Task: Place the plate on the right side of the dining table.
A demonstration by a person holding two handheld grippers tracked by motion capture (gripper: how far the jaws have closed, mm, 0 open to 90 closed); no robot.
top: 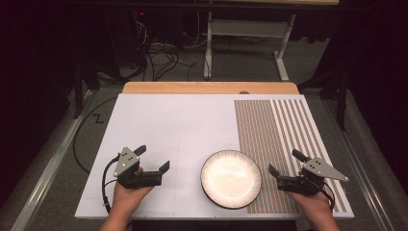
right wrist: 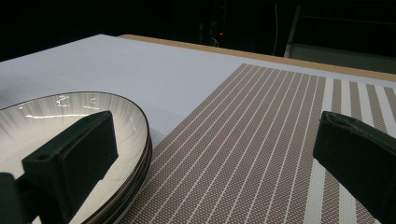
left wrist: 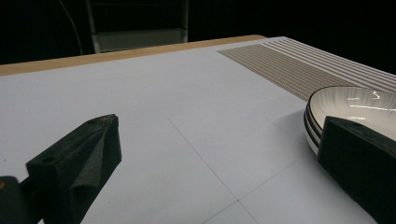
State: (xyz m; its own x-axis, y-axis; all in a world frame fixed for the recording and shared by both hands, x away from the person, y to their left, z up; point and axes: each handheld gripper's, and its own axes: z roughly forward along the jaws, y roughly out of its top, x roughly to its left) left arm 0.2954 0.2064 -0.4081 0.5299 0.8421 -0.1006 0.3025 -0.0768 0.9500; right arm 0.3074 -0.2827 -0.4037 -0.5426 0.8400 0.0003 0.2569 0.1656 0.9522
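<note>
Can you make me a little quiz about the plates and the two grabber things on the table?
1. True or false: the left hand-held gripper is holding a plate.
2. What lies between the two hand-held grippers? A) a cup B) the stack of plates C) a spoon
3. Fill in: the right edge of the stack rests on the striped ____.

Key:
1. False. Its jaws stand open and apart from the stack.
2. B. The right hand-held gripper is on the stack's other side, also open.
3. Mat.
</note>
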